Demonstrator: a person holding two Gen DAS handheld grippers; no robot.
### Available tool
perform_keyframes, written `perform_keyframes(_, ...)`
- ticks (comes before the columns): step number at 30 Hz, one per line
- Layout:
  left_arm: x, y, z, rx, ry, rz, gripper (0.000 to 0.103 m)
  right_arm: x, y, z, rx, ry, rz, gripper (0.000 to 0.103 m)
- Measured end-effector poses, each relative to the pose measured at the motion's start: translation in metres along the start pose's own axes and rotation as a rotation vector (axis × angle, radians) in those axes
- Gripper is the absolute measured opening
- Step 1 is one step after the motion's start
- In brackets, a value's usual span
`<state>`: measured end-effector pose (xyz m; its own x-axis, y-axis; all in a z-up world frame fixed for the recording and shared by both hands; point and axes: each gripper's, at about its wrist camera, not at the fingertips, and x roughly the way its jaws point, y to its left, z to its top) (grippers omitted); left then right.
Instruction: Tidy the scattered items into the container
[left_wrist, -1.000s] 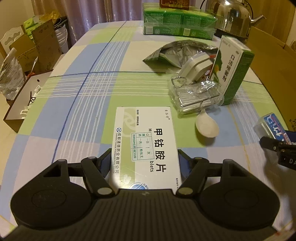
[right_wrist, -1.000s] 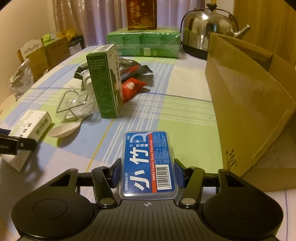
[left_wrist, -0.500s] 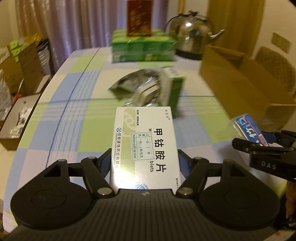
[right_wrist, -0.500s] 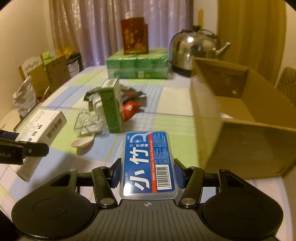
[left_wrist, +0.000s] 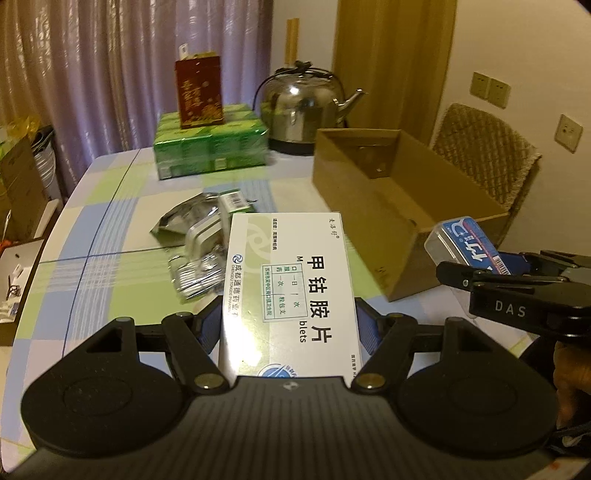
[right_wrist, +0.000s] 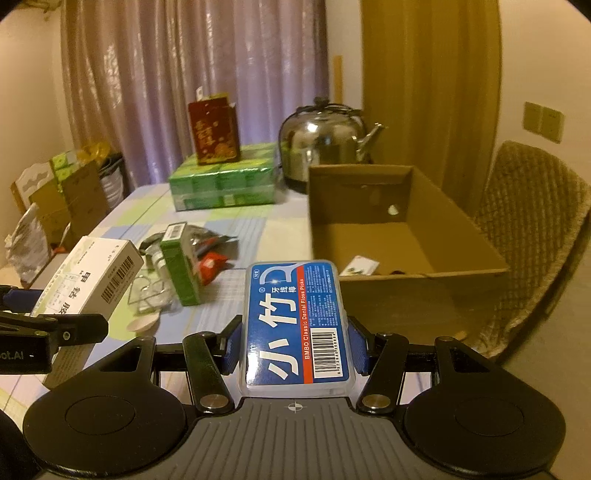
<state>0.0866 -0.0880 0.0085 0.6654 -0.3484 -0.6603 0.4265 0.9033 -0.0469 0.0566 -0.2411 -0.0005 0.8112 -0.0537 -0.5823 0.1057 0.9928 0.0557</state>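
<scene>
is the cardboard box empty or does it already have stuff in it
Not empty: the cardboard box holds a small packet on its floor, little else visible.

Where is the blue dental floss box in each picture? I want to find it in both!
Left wrist view: the blue floss box is at the right edge, clamped in the right gripper, in front of the cardboard box.
Right wrist view: the floss box is in the bottom middle, held between the gripper's fingers.
Shared landmark: the shiny steel kettle behind the cardboard box.
</scene>
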Motion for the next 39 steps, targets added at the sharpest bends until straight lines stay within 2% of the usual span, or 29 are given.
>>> perform_keyframes(15, 0.004, -0.045, 0.008, 0.049, -0.004, -0.094, 0.067, -0.038, -0.051, 0.007, 0.091, -0.035, -0.096, 0.053)
perform_keyframes(39, 0.021, -0.084, 0.017, 0.108, 0.017, -0.149, 0.067, -0.043, -0.089, 0.009, 0.156, -0.045, -0.131, 0.053)
